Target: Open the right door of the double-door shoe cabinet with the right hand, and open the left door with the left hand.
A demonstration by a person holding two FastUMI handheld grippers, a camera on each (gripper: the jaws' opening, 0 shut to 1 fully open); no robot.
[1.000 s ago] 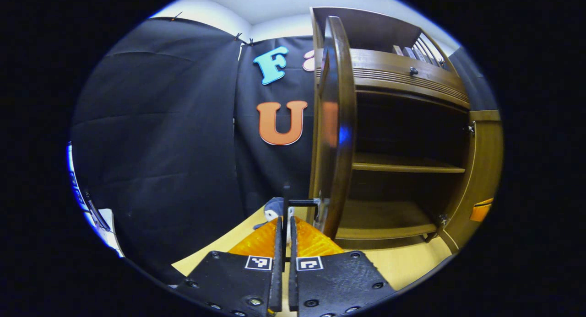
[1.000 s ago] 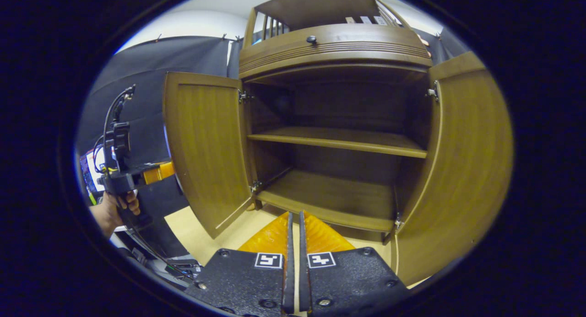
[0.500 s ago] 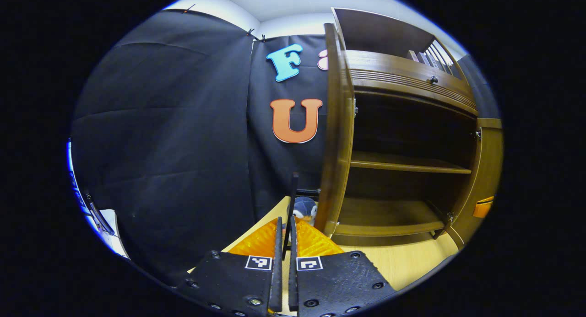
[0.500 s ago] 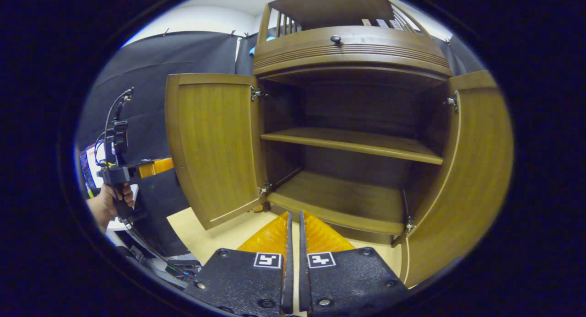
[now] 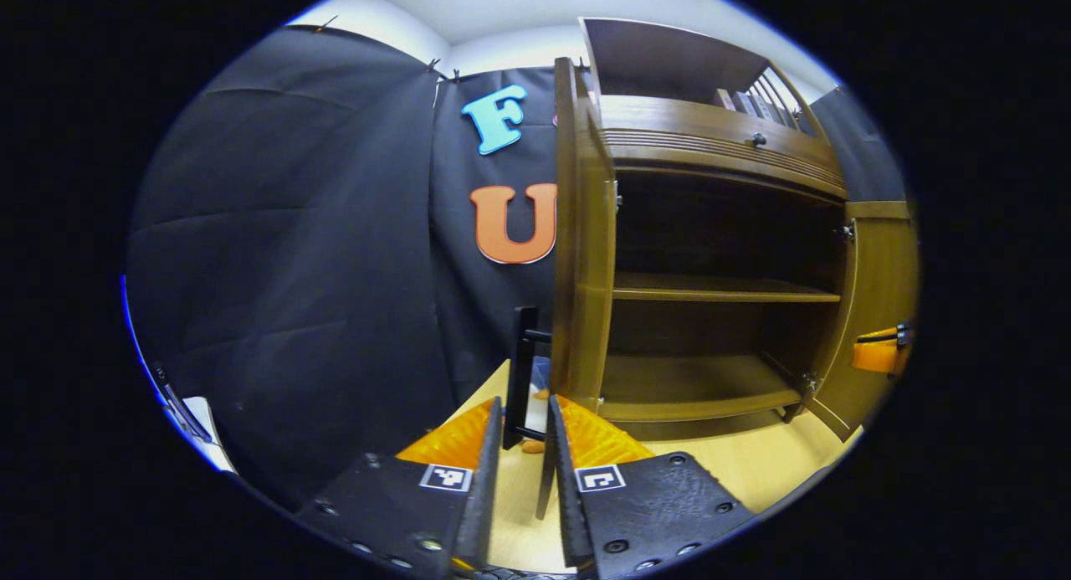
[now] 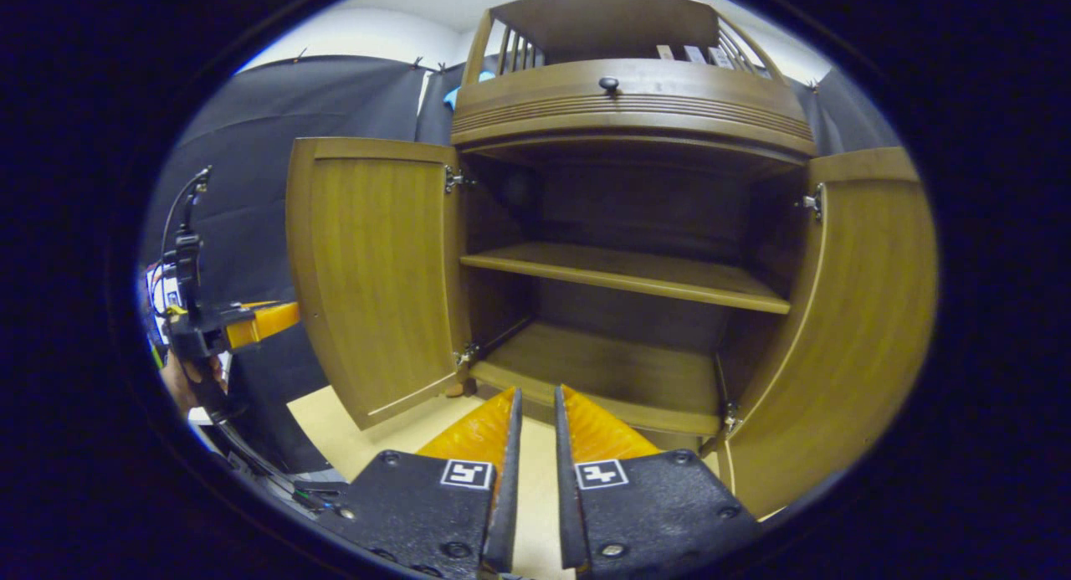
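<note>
The brown wooden shoe cabinet (image 6: 627,111) stands with both doors swung wide, baring two bare shelves (image 6: 619,270). In the right gripper view the left door (image 6: 376,270) and right door (image 6: 853,312) flank the opening. My right gripper (image 6: 535,404) hovers low before the bottom shelf, slightly open and holding nothing. In the left gripper view the left door (image 5: 577,228) shows edge-on, with its black handle (image 5: 523,371) just past my left gripper (image 5: 525,421). That gripper is open, its fingers apart on either side of the handle without pressing it.
A drawer with a dark knob (image 6: 608,84) and a railed top shelf sit above the doors. The floor (image 5: 753,471) is light wood. A hand (image 6: 180,379) holds the left gripper (image 6: 226,329) left of the open door. Black cloth walls stand behind and to the left.
Both grippers have gone from shut to slightly open. The left gripper's fingers have spread apart around the left door's handle. The left door has swung a little wider.
</note>
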